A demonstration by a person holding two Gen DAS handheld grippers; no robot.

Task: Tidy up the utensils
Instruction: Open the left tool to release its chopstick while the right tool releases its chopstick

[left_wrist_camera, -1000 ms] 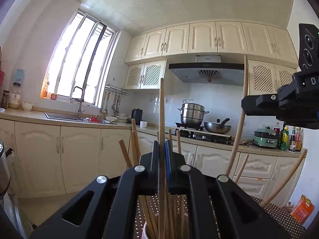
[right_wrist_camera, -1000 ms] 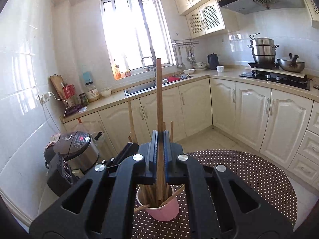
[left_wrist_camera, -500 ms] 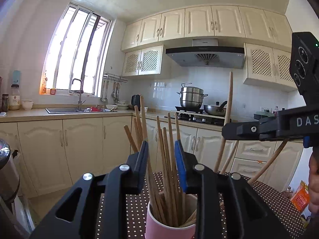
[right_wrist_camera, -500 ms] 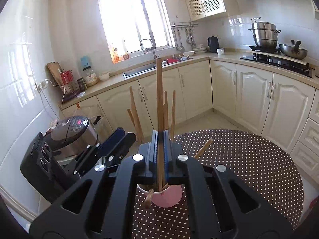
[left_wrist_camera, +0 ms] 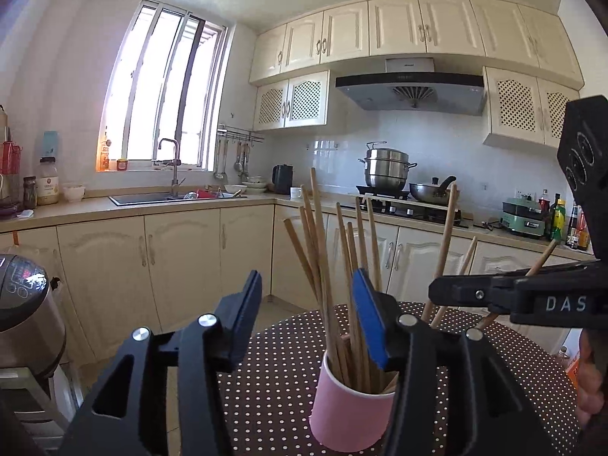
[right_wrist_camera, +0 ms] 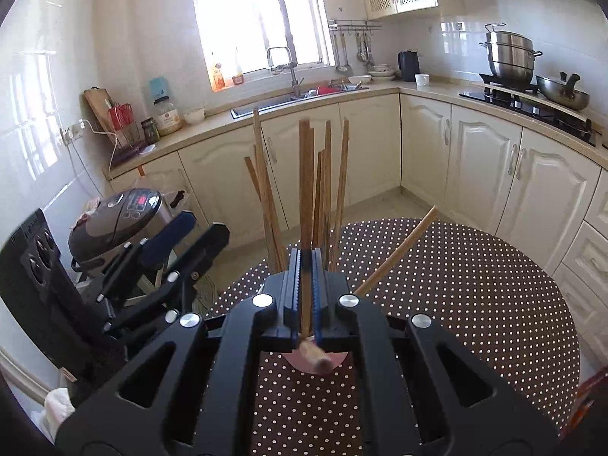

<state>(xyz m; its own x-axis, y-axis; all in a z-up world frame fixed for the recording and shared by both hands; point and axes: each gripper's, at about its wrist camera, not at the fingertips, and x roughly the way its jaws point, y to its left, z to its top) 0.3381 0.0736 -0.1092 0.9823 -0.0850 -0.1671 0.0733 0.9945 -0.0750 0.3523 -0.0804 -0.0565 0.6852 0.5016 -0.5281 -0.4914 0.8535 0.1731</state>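
A pink cup [left_wrist_camera: 347, 414] is seen standing upright on the dotted worktop [left_wrist_camera: 281, 372], filled with wooden chopsticks [left_wrist_camera: 342, 266]. Their long axes run nearly vertical, lower ends down in the cup, upper ends fanned out a little toward the ceiling; a few [left_wrist_camera: 444, 243] are leaned well over to the right.

The left gripper [left_wrist_camera: 307, 319] is held level just in front of the cup, and its jaws are being opened; the bundle is framed between the blue pads [left_wrist_camera: 368, 323] but nothing is pressed by them.

From the right wrist view, the right gripper [right_wrist_camera: 306, 262] is clenched on a single chopstick [right_wrist_camera: 305, 174]. That stick is held upright, its long axis in line with the standing bundle, its top pointed up and its lower end, blurred, seen below the pads over the cup's rim [right_wrist_camera: 334, 363]. One more stick [right_wrist_camera: 399, 250] is tilted out to the right over the worktop.
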